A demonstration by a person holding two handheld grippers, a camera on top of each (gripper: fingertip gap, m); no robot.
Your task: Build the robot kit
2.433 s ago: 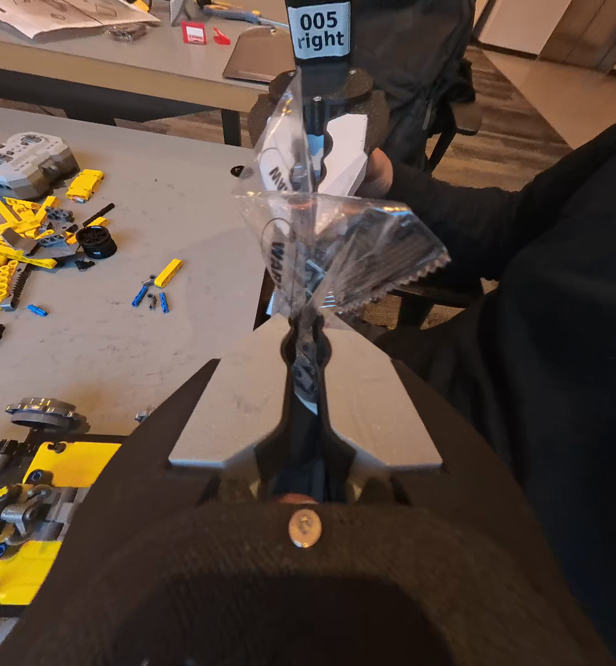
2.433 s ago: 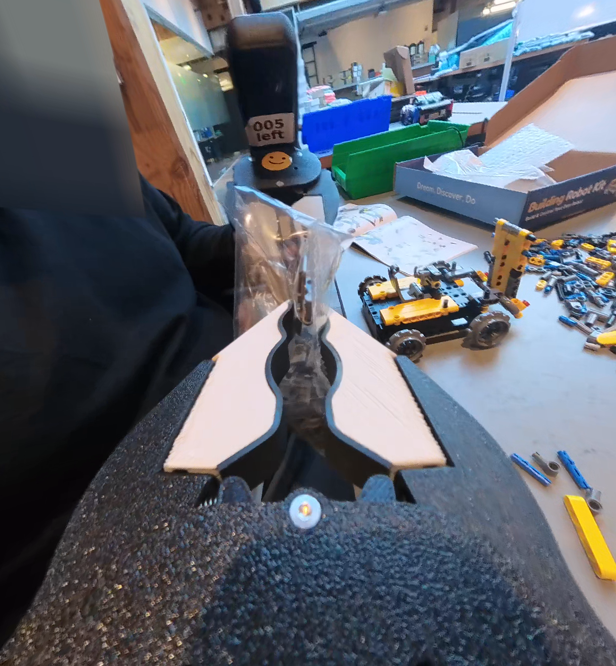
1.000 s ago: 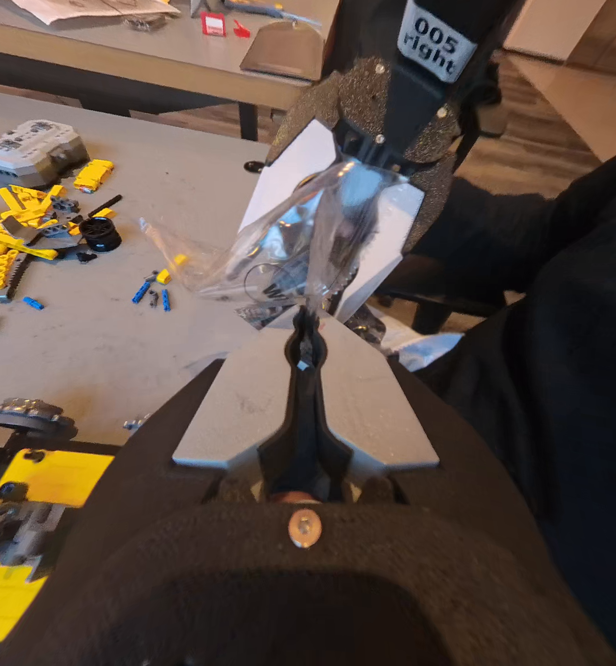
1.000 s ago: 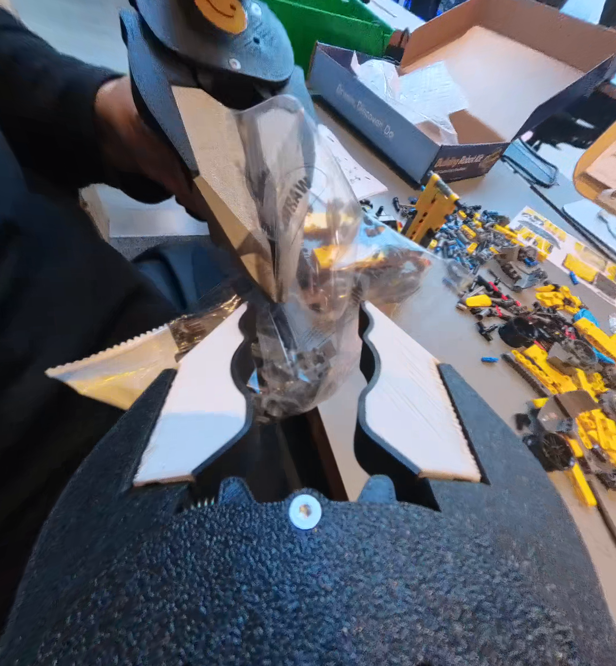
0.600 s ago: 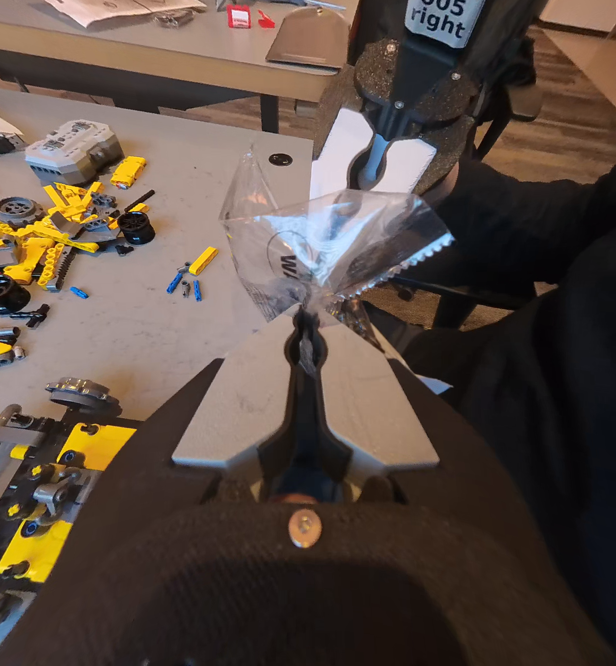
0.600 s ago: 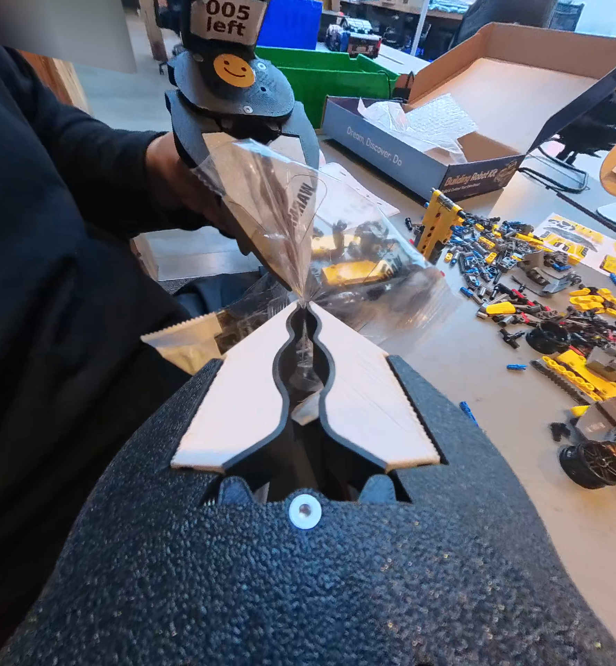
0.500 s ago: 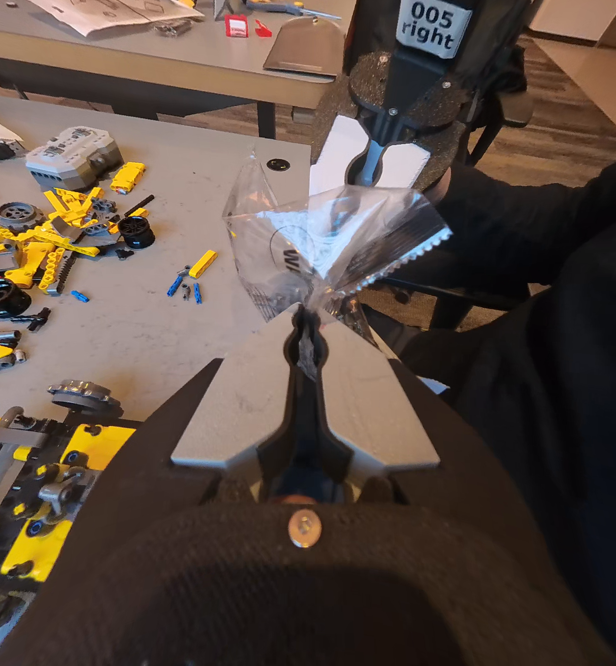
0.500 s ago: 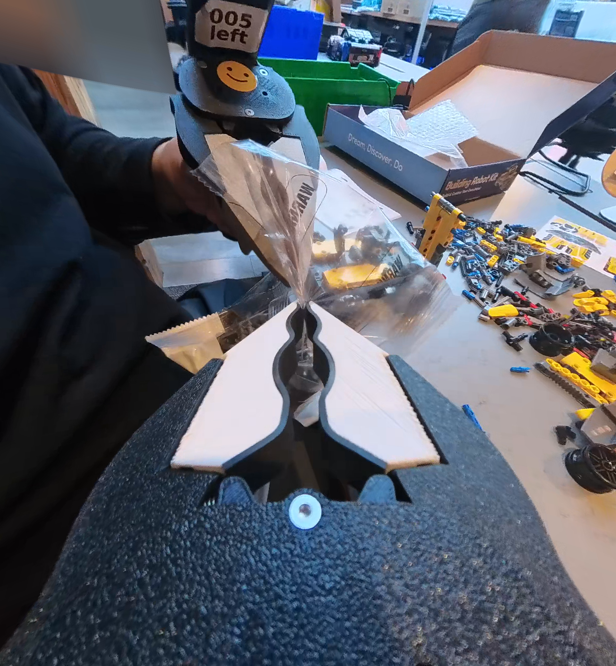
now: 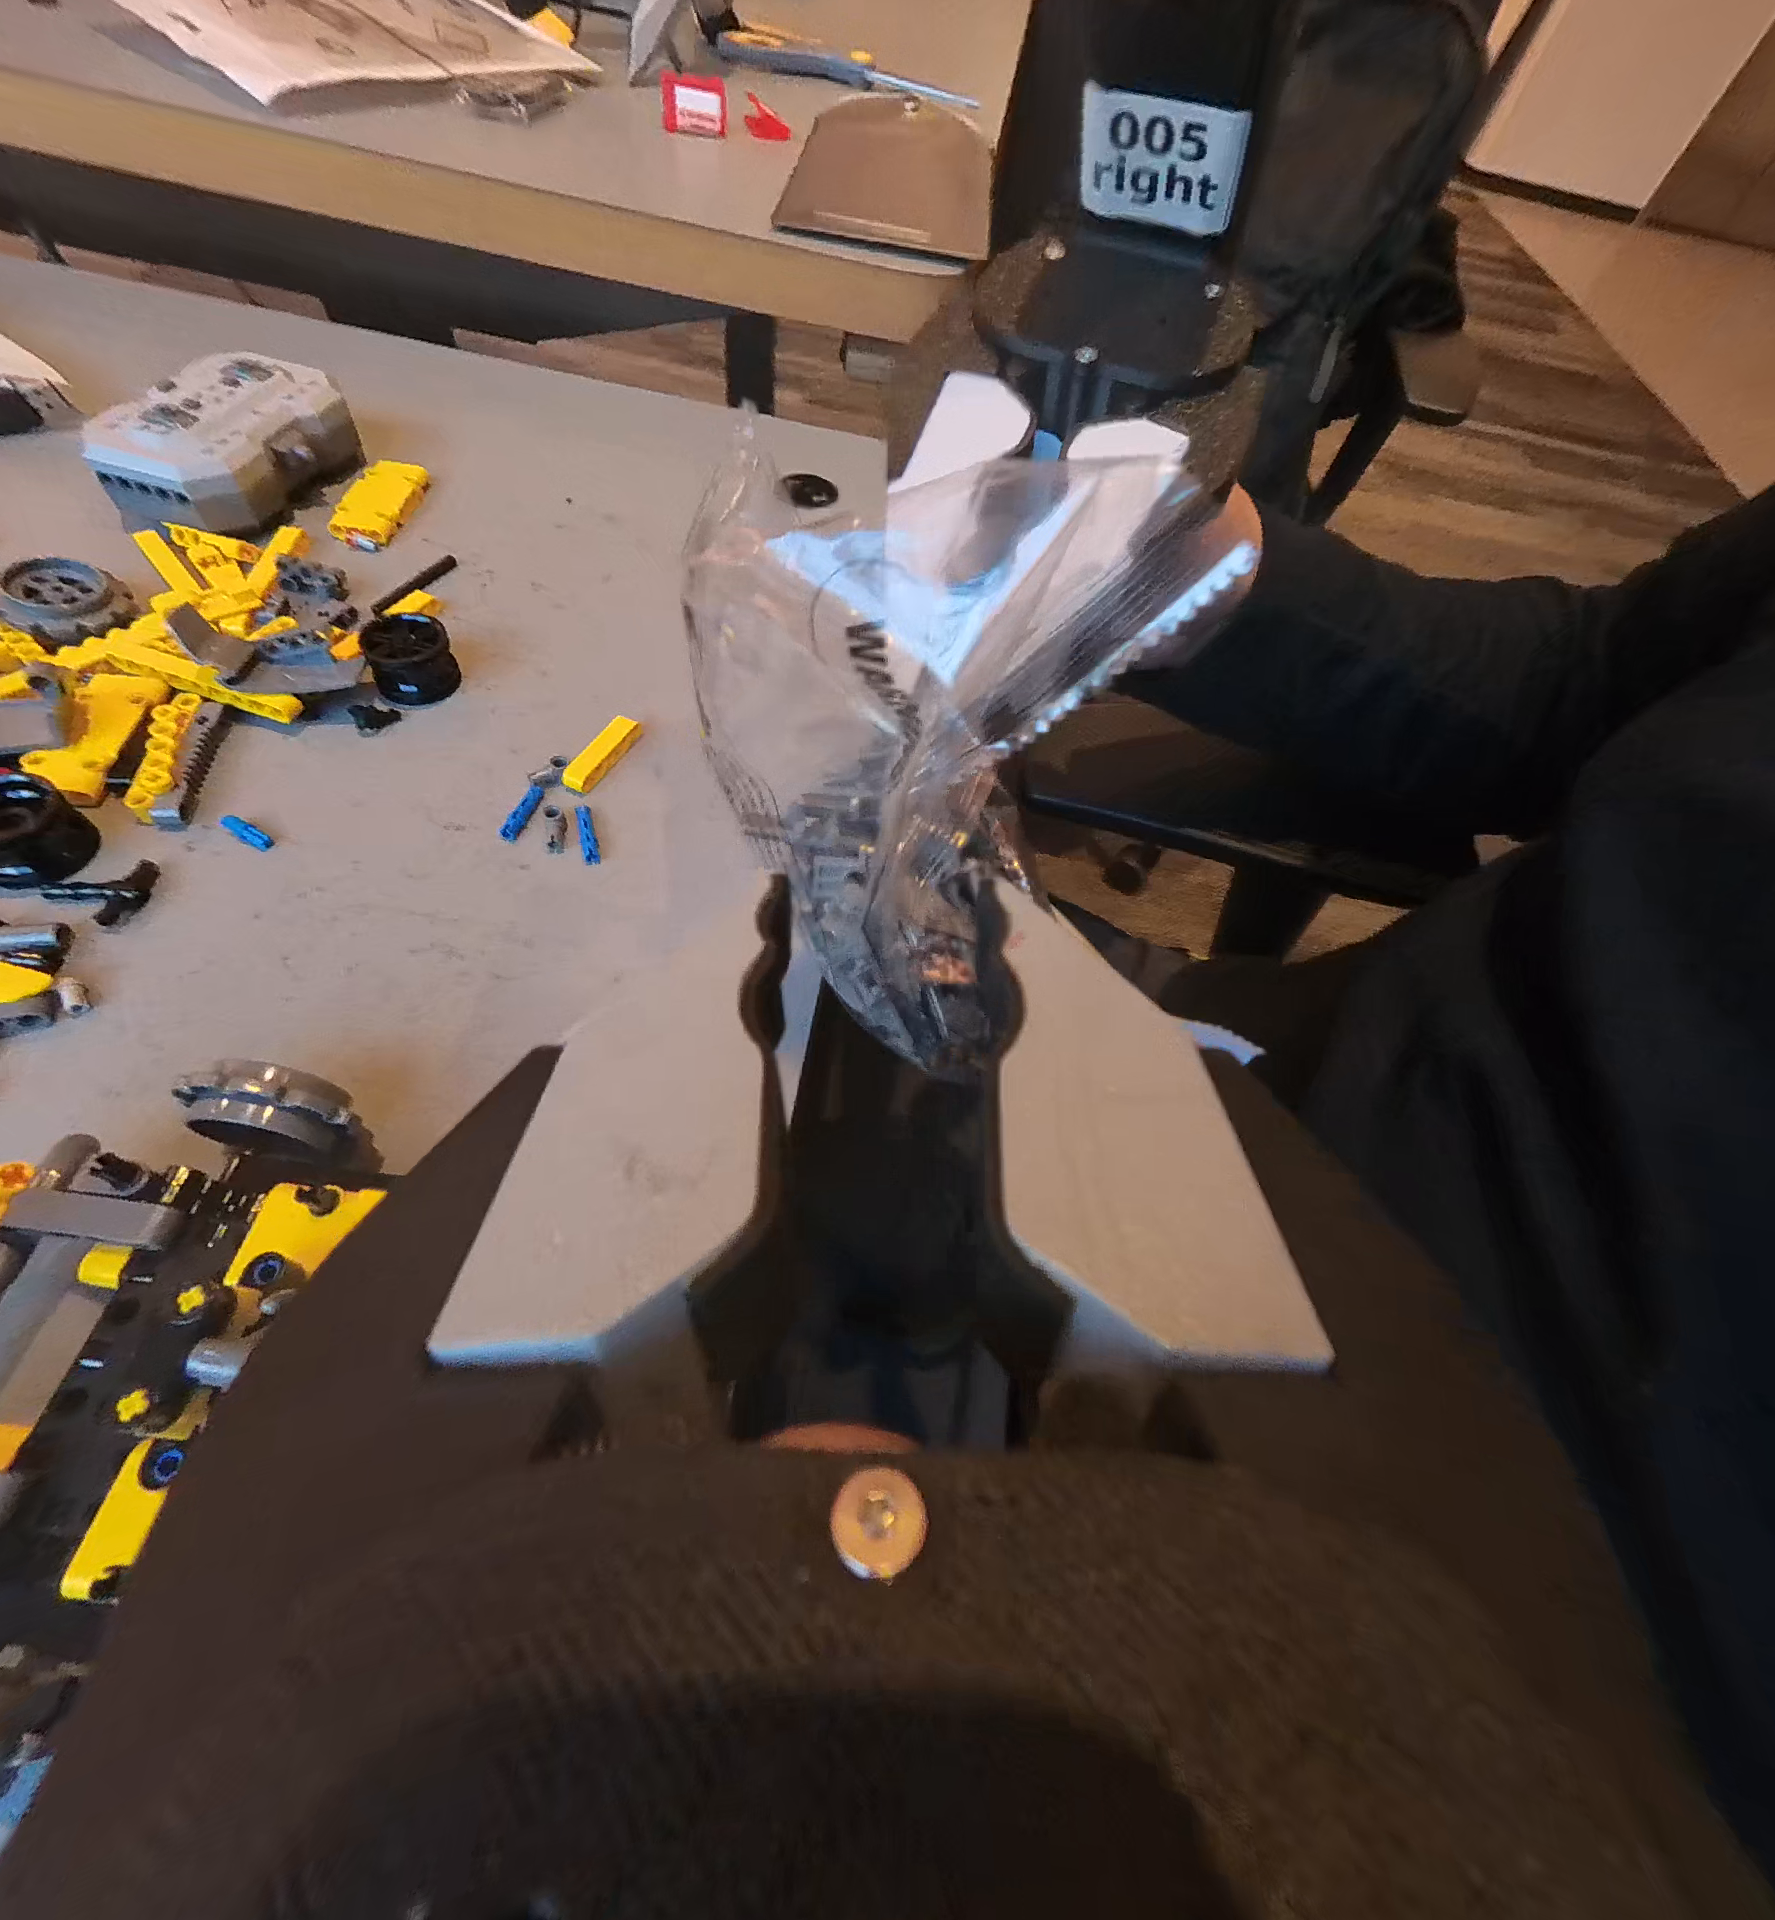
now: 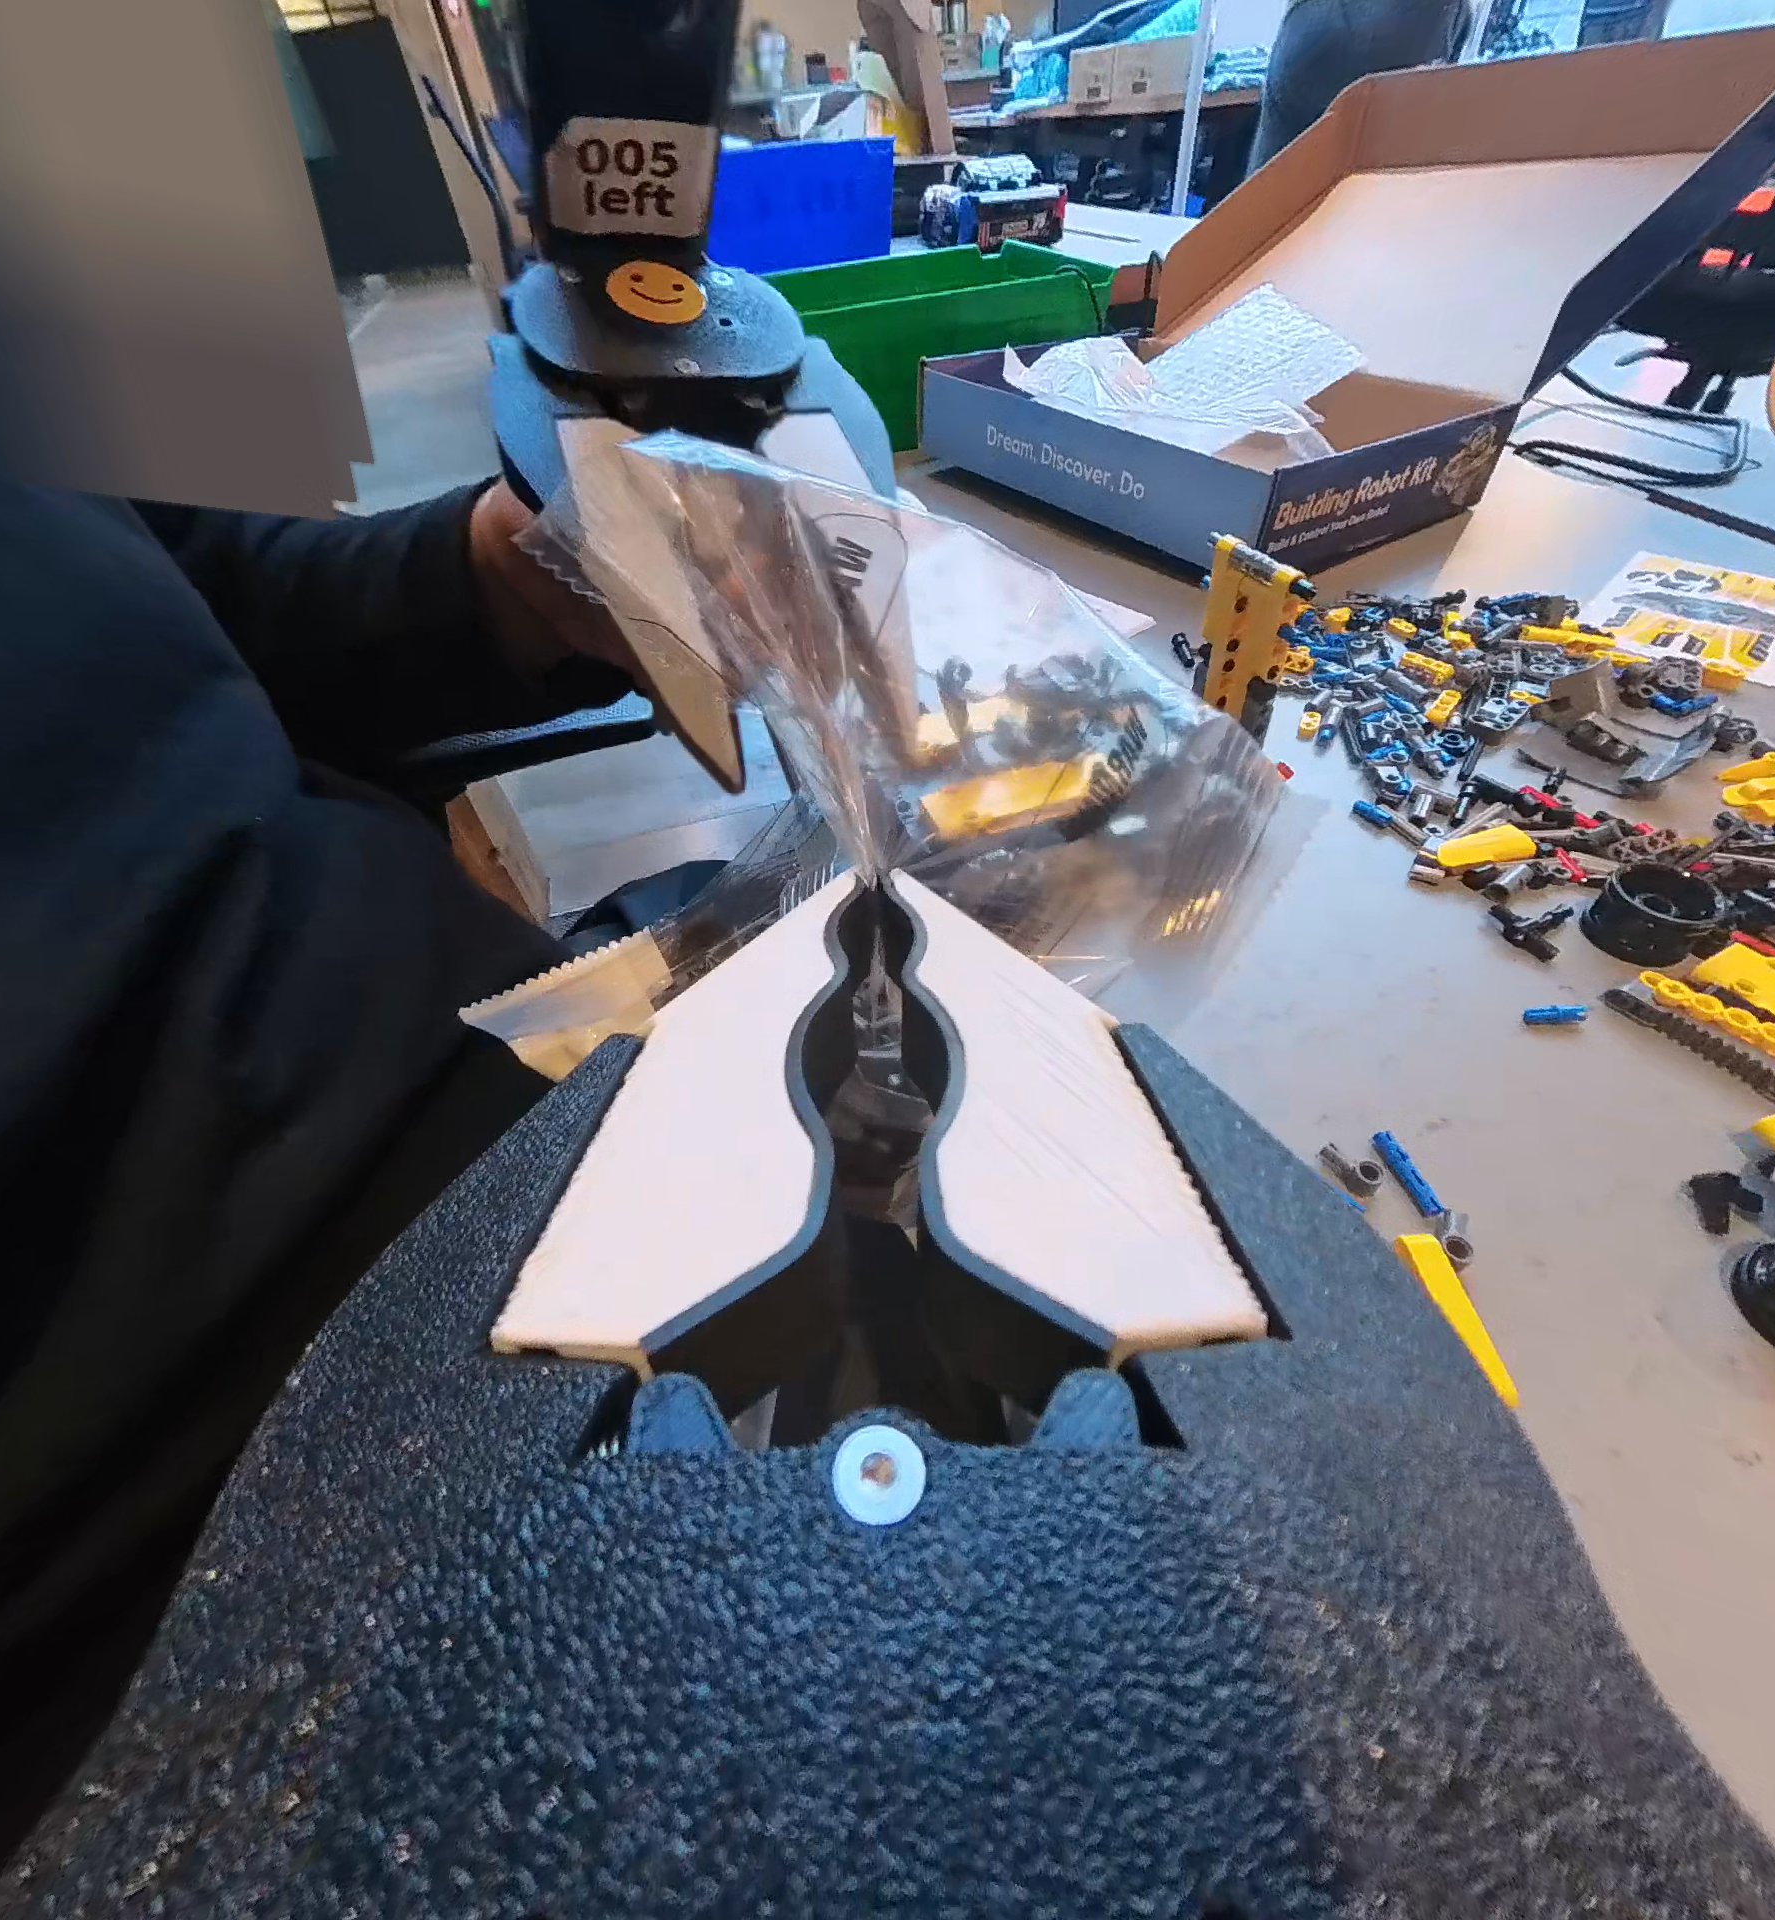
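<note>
- Right gripper (image 10: 878,883) clenched on the twisted neck of a clear plastic bag (image 10: 862,665); pinch apparently keeps the bag aloft.
- Left gripper (image 9: 878,935) parted, the bag's part-filled end (image 9: 904,935) hanging between its fingers, ungripped.
- Beside the left gripper: loose yellow pieces (image 9: 135,665) on the table (image 9: 426,914).
- Beyond the right gripper: open cardboard box (image 10: 1278,395).
</note>
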